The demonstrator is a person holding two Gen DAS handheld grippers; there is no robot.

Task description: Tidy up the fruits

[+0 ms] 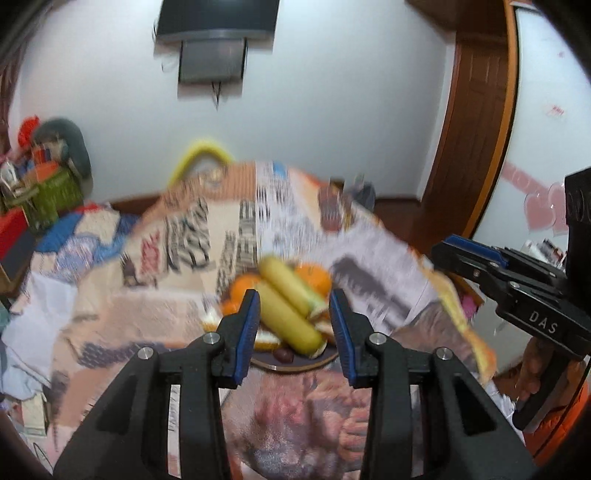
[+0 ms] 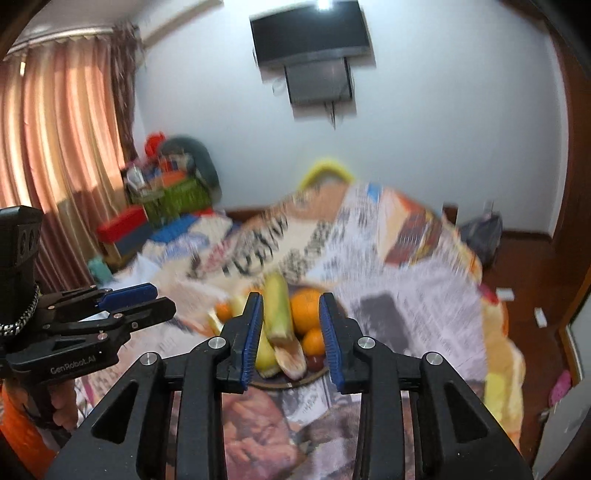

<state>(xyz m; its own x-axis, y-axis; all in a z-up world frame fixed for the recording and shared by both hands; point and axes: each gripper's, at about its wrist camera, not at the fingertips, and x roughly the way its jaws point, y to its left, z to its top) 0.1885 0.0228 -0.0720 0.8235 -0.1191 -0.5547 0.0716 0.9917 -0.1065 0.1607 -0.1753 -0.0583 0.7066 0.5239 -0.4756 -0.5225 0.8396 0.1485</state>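
Note:
A round dark plate (image 1: 295, 366) on the newspaper-covered table holds yellow bananas (image 1: 288, 299), oranges (image 1: 314, 277) and a small dark fruit (image 1: 282, 355). My left gripper (image 1: 293, 301) hovers above and short of the plate, open, with nothing between its blue pads. In the right wrist view the same plate (image 2: 288, 384) carries a banana (image 2: 279, 306) and an orange (image 2: 304, 310). My right gripper (image 2: 291, 301) also hangs open above it, holding nothing. Each gripper shows in the other's view: the right gripper (image 1: 443, 251) at the right, the left gripper (image 2: 164, 298) at the left. Both views are blurred.
Newspaper sheets (image 1: 229, 240) cover the table. A yellow chair back (image 1: 201, 155) rises behind it. Boxes and clutter (image 2: 166, 199) stand at the far left by a curtain (image 2: 55, 147). A screen (image 2: 310, 33) hangs on the wall. A wooden door frame (image 1: 480, 129) is at the right.

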